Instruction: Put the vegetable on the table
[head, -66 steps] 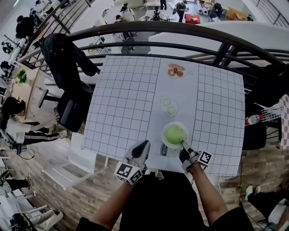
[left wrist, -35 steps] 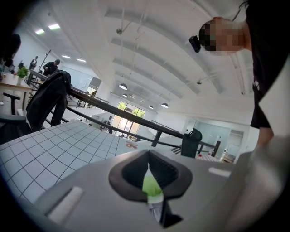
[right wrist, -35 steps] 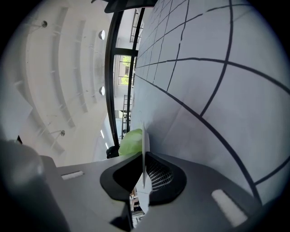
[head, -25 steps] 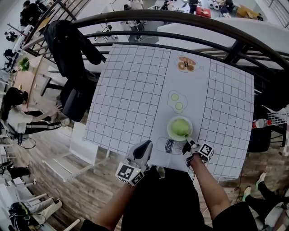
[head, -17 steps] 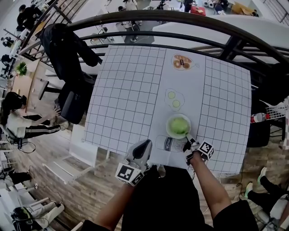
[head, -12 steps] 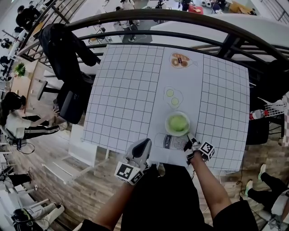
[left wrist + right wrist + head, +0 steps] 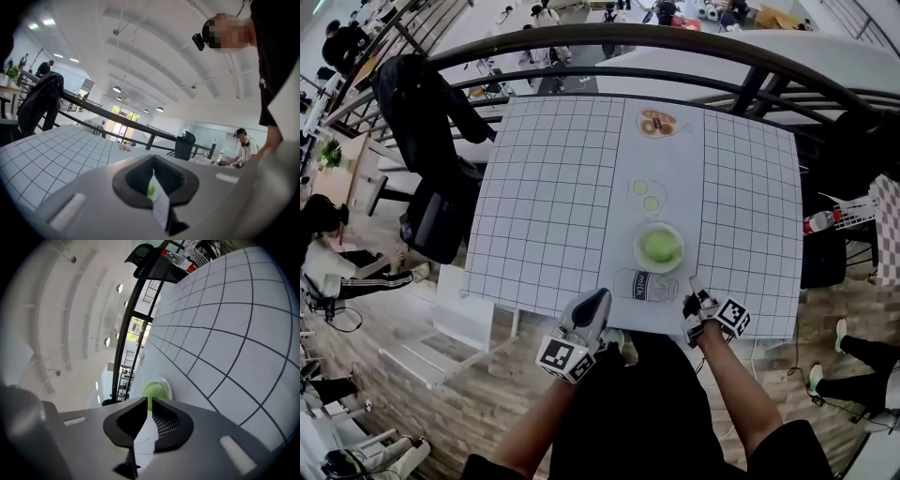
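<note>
A round green vegetable (image 7: 659, 247) sits in a white bowl (image 7: 641, 259) on the pale middle strip of the grid-patterned table (image 7: 553, 216). My right gripper (image 7: 695, 286) hovers at the table's near edge, just right of and below the bowl, apart from it, shut and holding nothing. In the right gripper view the vegetable (image 7: 152, 391) shows just past the closed right gripper (image 7: 149, 404). My left gripper (image 7: 596, 302) is at the near edge further left, also shut and holding nothing. In the left gripper view the closed left gripper (image 7: 152, 177) points across the table.
On the strip lie a flat item marked milk (image 7: 645, 285) just before the bowl, two cucumber slices (image 7: 644, 196) beyond it, and doughnuts (image 7: 656, 123) at the far end. A black railing (image 7: 609, 42) curves behind the table. A dark jacket (image 7: 412, 103) hangs at left.
My right gripper's tip was at the bowl's near rim by the vegetable; it has drawn back to the table's near edge. The left gripper has stayed put.
</note>
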### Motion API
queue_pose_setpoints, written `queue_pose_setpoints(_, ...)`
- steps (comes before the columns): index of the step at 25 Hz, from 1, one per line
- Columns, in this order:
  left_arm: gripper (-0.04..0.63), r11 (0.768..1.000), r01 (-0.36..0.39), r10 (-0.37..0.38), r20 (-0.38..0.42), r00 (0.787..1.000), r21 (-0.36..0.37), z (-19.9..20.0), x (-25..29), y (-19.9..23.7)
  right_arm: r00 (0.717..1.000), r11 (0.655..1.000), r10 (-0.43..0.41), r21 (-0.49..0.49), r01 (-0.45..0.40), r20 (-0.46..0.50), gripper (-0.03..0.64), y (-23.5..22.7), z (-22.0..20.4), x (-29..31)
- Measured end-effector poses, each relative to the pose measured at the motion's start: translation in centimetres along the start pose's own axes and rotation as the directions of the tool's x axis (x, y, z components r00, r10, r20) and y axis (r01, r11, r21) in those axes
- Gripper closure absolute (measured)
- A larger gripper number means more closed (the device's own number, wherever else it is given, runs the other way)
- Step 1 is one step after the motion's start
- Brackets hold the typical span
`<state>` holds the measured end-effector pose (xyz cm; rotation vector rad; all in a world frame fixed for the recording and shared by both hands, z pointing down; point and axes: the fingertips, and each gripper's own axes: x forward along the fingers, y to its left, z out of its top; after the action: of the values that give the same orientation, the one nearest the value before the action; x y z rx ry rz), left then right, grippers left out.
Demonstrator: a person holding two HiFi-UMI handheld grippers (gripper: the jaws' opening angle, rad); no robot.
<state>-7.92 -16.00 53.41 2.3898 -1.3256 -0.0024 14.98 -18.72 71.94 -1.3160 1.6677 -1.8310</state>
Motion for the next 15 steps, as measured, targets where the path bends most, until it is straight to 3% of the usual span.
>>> queue_pose_setpoints(6, 0.586, 0.999, 0.034, -0.034, 0.005, 0.999, -0.008, -0.7, -2.2, -0.4, 0.998, 0.984, 0.057, -0.171, -0.054, 0.013, 0.618, 5.6, -2.3, -3.3)
queue_pose_setpoints(11, 0.586, 0.998, 0.051, -0.051, -0.004, 0.999, -0.026, -0.3, -4.6, -1.4, 0.994, 0.967, 0.061, -0.252, -0.036, 0.089, 0.618, 9.2, -4.6, -6.9)
queue_pose_setpoints(15, 0.586, 0.997, 0.071, -0.072, -0.032, 0.997, -0.019, -0.4, -6.6, -2.0, 0.988, 0.922, 0.066, -0.387, -0.007, 0.139, 0.618, 13.0, -7.1, -9.6)
